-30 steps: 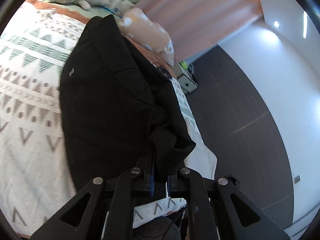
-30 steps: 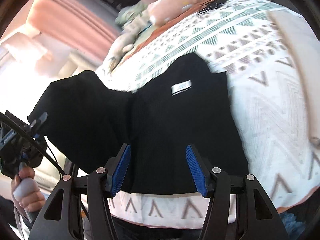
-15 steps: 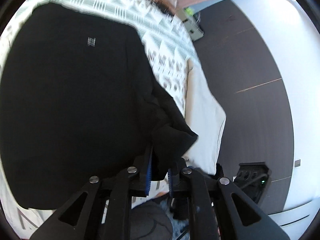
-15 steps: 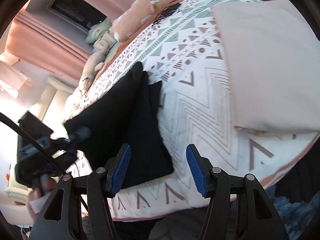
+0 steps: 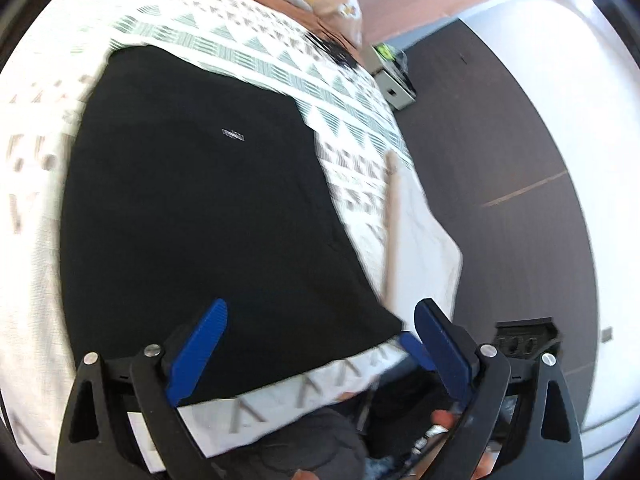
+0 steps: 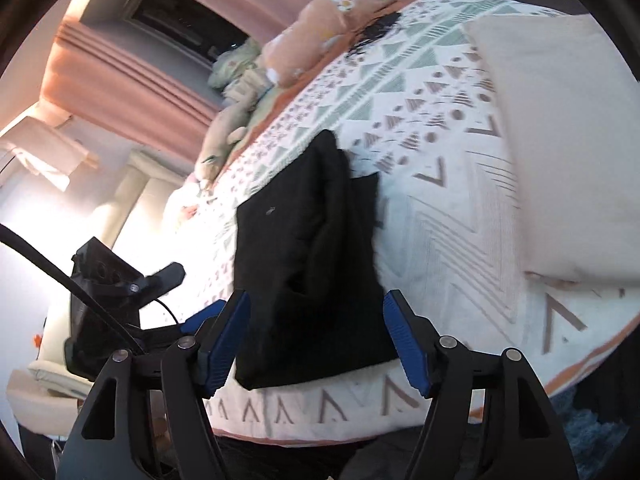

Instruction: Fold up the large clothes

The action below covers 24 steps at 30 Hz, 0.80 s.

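Note:
A black garment (image 5: 208, 208) lies folded into a flat rectangle on the patterned bedspread (image 5: 348, 92), near the bed's front edge. It also shows in the right wrist view (image 6: 308, 264) with a fold ridge along its middle. My left gripper (image 5: 320, 344) is open and empty, hovering just above the garment's near right corner. My right gripper (image 6: 316, 336) is open and empty, just above the garment's near edge. The left gripper's body (image 6: 120, 280) shows at the left of the right wrist view.
A cream pillow (image 6: 560, 152) lies on the bed to the right of the garment. Plush toys (image 6: 320, 40) and pink pillows sit at the far end of the bed. Dark floor (image 5: 500, 160) and a small white cabinet (image 5: 394, 88) lie beyond the bed's side.
My left gripper has let go of the garment fold it was pinching and opened wide. The garment now lies flat. The right gripper has drawn back a little and stayed open.

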{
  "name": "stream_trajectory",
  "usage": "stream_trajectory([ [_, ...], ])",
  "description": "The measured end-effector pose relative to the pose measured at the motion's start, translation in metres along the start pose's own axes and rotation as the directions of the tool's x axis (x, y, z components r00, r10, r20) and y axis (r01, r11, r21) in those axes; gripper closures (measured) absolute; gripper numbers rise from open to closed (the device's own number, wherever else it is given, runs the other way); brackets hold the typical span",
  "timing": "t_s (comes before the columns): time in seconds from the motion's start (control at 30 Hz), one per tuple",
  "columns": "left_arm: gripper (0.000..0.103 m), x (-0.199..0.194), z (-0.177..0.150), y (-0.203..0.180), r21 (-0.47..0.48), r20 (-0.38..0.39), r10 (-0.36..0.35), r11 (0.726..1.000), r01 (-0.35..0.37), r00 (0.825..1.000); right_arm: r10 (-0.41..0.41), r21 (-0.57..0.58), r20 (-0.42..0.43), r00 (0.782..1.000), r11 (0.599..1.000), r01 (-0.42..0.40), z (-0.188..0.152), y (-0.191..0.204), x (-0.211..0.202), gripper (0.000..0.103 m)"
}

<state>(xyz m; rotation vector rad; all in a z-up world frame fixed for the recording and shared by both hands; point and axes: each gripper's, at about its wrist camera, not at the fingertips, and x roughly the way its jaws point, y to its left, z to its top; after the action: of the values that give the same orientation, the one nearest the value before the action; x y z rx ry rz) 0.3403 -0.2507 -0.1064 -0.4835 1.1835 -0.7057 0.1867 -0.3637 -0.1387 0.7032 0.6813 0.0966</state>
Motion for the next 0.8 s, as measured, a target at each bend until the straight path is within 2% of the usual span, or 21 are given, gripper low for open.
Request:
stream_trajectory([
  [0.2,0.007,-0.031,-0.011,0.034,0.025,0.060,0.125,0.992,-0.127,0.990,-0.015,-0.029,-0.032,0.999,0.999,0.014,0.005,0.004,0.021,0.036],
  [0.3,0.007,-0.037,-0.021,0.056,0.012,0.051,0.183,0.983,-0.184,0.982,-0.011,-0.059,-0.040,0.999,0.998,0.009,0.009,0.009,0.029,0.036],
  [0.37,0.007,-0.036,-0.029,0.072,-0.010,0.039,0.197,0.980,-0.197,0.980,-0.015,-0.076,-0.044,0.999,0.997,0.012,0.011,0.012,0.035,0.038],
  [0.4,0.011,-0.035,-0.033,0.078,-0.018,0.032,0.202,0.979,-0.201,0.979,-0.024,-0.085,-0.043,0.999,0.996,0.020,0.012,0.012,0.037,0.056],
  [0.47,0.019,-0.035,-0.039,0.088,-0.022,0.012,0.220,0.975,-0.219,0.976,-0.040,-0.084,-0.056,0.998,0.996,0.035,0.012,0.010,0.044,0.083],
  [0.6,0.021,-0.030,-0.050,0.102,-0.042,-0.033,0.230,0.972,-0.231,0.973,-0.025,-0.045,-0.047,0.999,0.999,0.023,0.008,0.000,0.044,0.090],
  [0.8,0.022,-0.017,-0.057,0.116,-0.065,-0.084,0.227,0.970,-0.232,0.970,0.012,-0.014,-0.076,0.997,1.000,-0.013,-0.006,-0.008,0.048,0.095],
])
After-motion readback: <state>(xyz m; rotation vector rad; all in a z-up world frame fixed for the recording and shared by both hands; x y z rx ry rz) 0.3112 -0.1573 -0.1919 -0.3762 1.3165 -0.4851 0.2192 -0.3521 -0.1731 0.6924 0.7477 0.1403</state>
